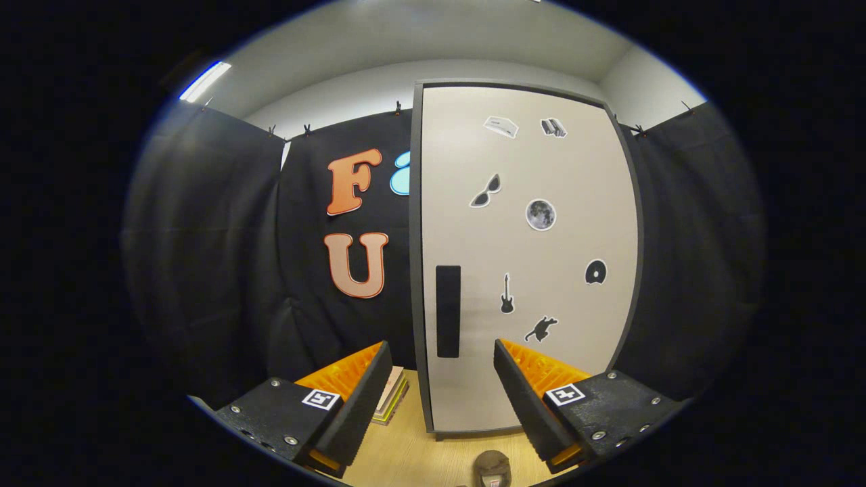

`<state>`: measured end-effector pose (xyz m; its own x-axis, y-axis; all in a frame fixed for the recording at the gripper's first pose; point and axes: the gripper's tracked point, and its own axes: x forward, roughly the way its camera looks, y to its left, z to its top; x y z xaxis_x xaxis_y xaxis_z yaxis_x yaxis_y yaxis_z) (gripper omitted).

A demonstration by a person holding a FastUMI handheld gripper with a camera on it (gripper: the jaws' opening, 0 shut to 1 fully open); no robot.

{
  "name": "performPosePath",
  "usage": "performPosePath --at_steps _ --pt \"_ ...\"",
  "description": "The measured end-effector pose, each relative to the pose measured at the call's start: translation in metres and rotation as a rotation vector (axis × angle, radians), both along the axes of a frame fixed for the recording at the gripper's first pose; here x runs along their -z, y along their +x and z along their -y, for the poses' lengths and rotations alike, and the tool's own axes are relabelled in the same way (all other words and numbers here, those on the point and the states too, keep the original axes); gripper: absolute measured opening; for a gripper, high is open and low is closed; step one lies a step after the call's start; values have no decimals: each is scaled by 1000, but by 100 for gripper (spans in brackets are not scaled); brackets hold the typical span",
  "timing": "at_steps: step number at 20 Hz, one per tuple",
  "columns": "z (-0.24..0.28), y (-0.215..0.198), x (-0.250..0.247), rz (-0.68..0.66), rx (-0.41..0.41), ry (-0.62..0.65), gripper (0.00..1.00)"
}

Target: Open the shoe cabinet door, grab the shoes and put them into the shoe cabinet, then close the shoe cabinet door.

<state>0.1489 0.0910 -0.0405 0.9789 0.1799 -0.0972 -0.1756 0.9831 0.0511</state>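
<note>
The shoe cabinet stands upright ahead of me on the wooden floor, its pale door shut and dotted with small stickers. A dark vertical handle runs down the door near its left edge, just beyond the gap between my fingers. My gripper is open with nothing between the fingers and is some way short of the door. Below the fingers, close to me on the floor, lies a brownish shoe, only partly seen.
A small stack of books lies on the floor left of the cabinet, behind my left finger. Black cloth walls close in on the left, back and right. Wooden floor stretches between me and the cabinet.
</note>
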Motion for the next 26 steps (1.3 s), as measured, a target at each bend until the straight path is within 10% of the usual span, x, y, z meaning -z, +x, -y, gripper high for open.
performPosePath --at_steps 13,19,22,26 --pt "-18 97 23 -64 -24 46 95" --pt "-19 119 25 -58 2 24 73" --pt "-15 122 26 -55 36 -4 38" --pt "-14 121 26 -40 26 10 36"
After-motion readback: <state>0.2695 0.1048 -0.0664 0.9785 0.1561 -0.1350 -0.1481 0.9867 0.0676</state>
